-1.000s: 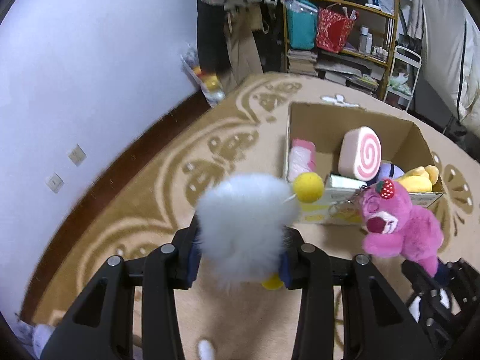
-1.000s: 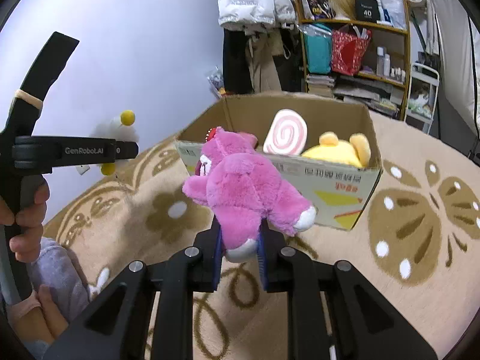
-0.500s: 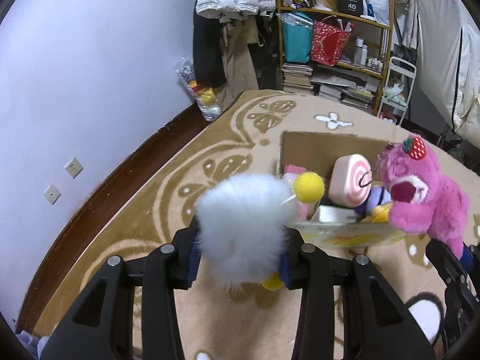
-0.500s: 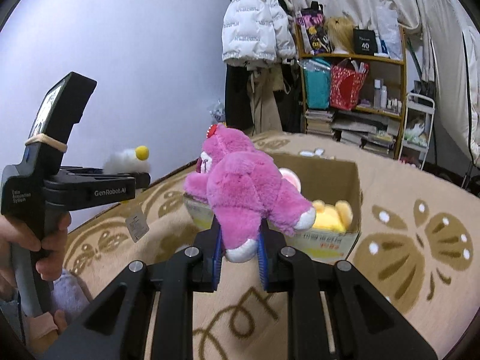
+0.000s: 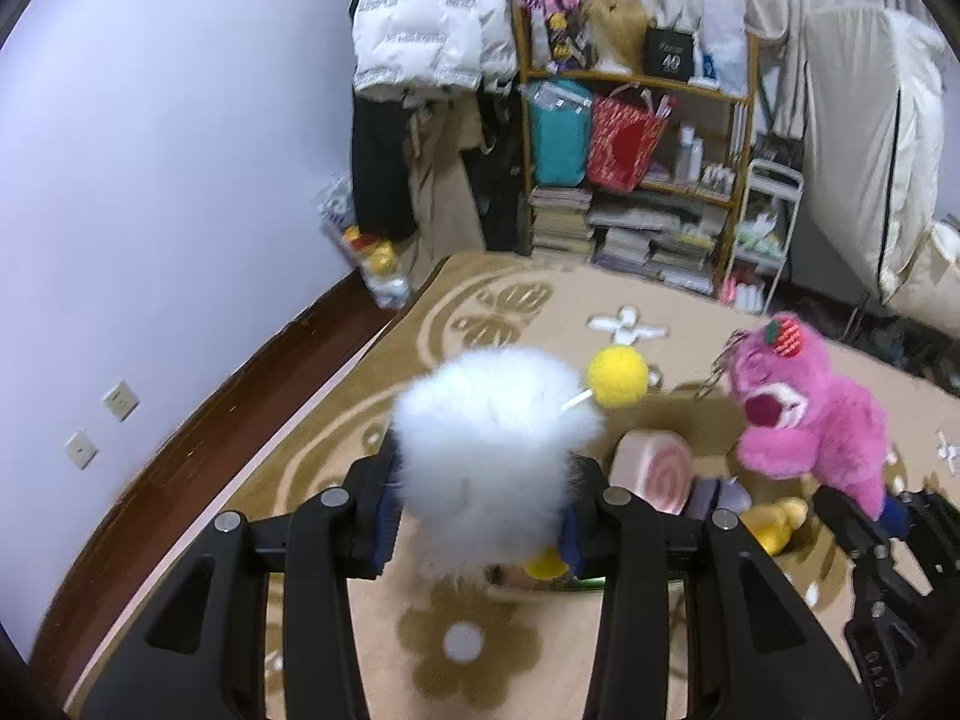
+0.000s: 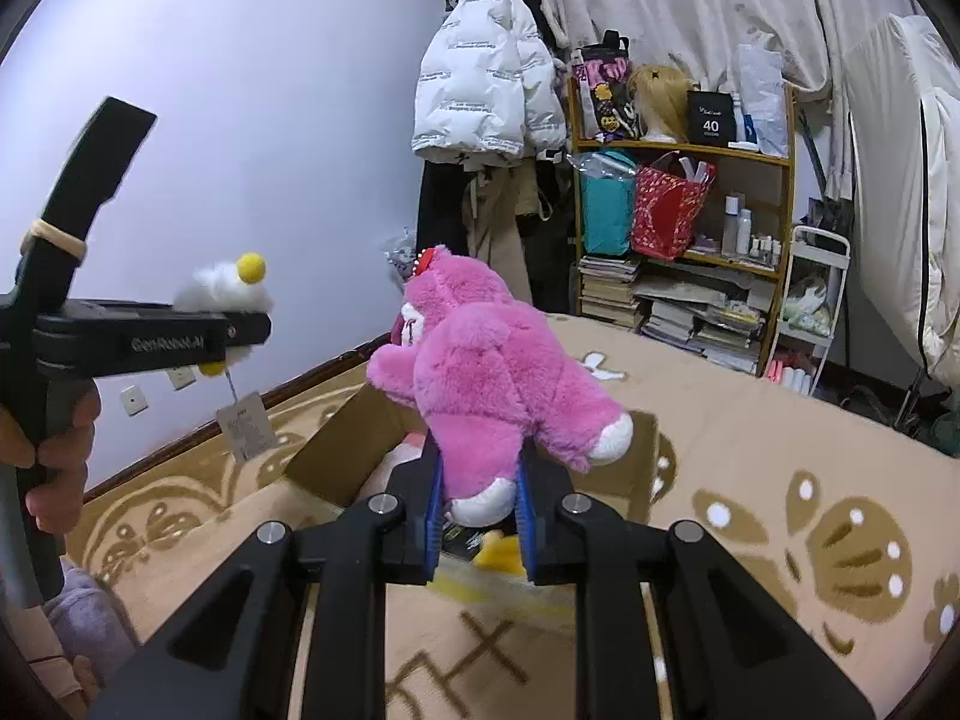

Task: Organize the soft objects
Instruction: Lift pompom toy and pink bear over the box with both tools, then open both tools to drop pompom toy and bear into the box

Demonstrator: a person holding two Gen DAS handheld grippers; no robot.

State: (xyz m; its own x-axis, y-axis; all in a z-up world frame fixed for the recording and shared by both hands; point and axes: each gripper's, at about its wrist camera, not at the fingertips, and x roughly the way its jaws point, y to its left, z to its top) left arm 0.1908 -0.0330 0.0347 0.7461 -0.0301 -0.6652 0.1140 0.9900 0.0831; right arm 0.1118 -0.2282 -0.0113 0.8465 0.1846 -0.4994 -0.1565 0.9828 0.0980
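My left gripper [image 5: 480, 516] is shut on a white fluffy toy [image 5: 486, 444] with a yellow ball [image 5: 618, 376] on a stalk, held above the near side of the cardboard box [image 6: 336, 456]. My right gripper [image 6: 480, 516] is shut on the leg of a pink plush bear [image 6: 492, 372], held over the box. The bear also shows in the left wrist view [image 5: 810, 426]. The left gripper and white toy [image 6: 219, 291] show at the left in the right wrist view, with a paper tag [image 6: 246, 426] hanging below. Inside the box lie a pink swirl roll cushion [image 5: 654, 468] and a yellow plush [image 5: 774, 525].
The box stands on a tan patterned carpet [image 6: 780, 456]. A wooden shelf [image 6: 684, 240] with bags, books and bottles stands at the back, with a white jacket [image 6: 486, 78] beside it. A white wall [image 5: 150, 180] with a dark skirting runs along the left. A small white cart [image 6: 810, 306] stands right of the shelf.
Both grippers have risen and moved forward over the box with their toys still held. The box now lies below and close under both grippers.
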